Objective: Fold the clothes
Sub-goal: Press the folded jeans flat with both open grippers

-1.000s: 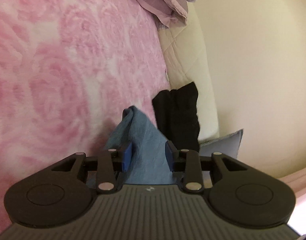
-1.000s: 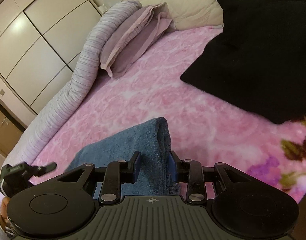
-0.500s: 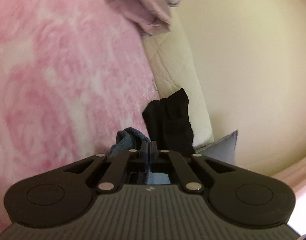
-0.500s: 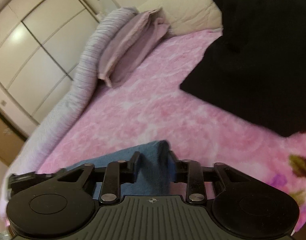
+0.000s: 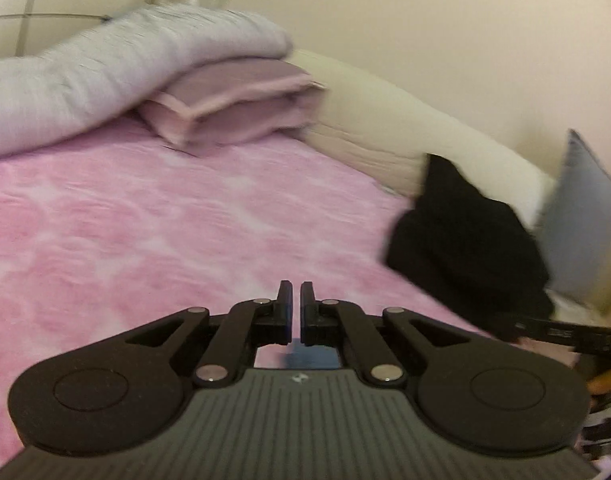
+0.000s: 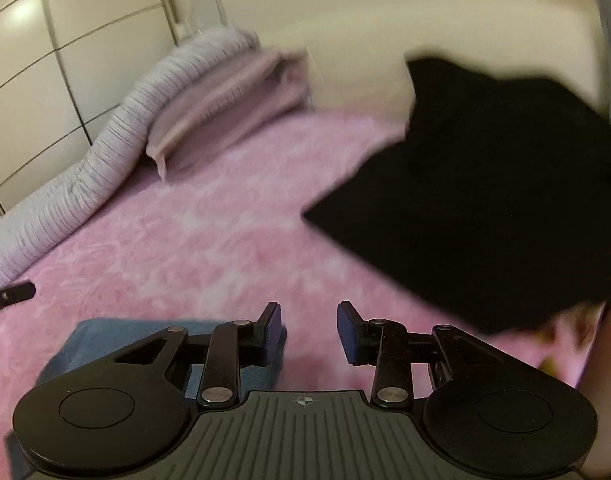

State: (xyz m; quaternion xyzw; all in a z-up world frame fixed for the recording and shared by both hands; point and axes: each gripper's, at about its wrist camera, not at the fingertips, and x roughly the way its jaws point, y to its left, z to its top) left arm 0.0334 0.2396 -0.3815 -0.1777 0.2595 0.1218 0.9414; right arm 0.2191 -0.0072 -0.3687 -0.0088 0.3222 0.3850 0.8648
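The folded blue garment (image 6: 117, 344) lies flat on the pink blanket (image 6: 209, 248) near the bed's front edge, directly beneath the right gripper (image 6: 309, 320) and mostly hidden behind its body. From the left wrist only a small patch of the same blue cloth (image 5: 311, 354) shows through the gap behind the left gripper's fingers. The right gripper hovers over the garment's right edge with its jaws spread apart and nothing between the blue pads (image 6: 347, 330). The left gripper (image 5: 296, 300) has its jaws drawn almost together, a thin slit left between the tips; whether any cloth is caught lower down cannot be told from this view.

A black garment (image 6: 485, 200) lies heaped toward the bed's far right corner, partly on the pink blanket and partly against the cream pillow (image 5: 405, 128). A grey-blue cushion (image 5: 581, 232) stands just beside it at the right edge. Along the far edge a folded mauve blanket (image 5: 241, 100) rests under a rolled pale grey quilt (image 5: 105, 76), which runs along the bed's left side. White wardrobe doors (image 6: 37, 72) stand beyond that side. Both views are blurred.
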